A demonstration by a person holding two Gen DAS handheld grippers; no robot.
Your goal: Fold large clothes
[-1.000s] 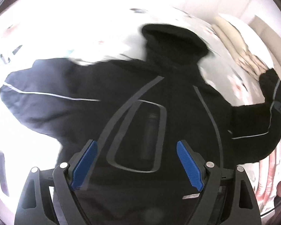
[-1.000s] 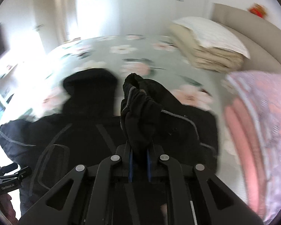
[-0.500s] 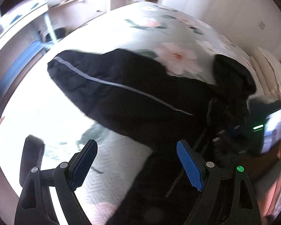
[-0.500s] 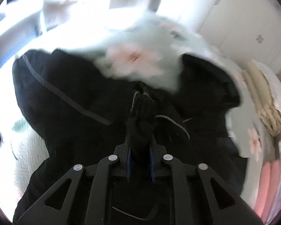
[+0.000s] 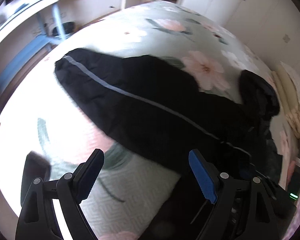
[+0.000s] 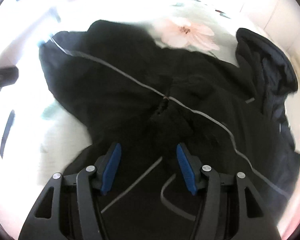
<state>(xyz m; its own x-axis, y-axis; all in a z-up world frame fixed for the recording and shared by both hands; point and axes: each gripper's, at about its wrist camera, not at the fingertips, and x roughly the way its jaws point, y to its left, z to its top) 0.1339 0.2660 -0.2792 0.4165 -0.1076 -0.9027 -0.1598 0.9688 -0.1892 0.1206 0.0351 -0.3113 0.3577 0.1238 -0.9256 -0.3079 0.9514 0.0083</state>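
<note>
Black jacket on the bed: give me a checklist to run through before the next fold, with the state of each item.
1. Right gripper clear of the cloth: ok, jaws opening, pads off the fabric.
2. Folded sleeve lying across the black jacket: ok.
3. Left gripper empty: ok, jaws wide, nothing between them.
4. Other sleeve stretched out on the bed: ok, lying long with its grey stripe up.
5. Hood flat: not ok, bunched.
6. Hem smooth: cannot tell, hidden under the grippers.
</note>
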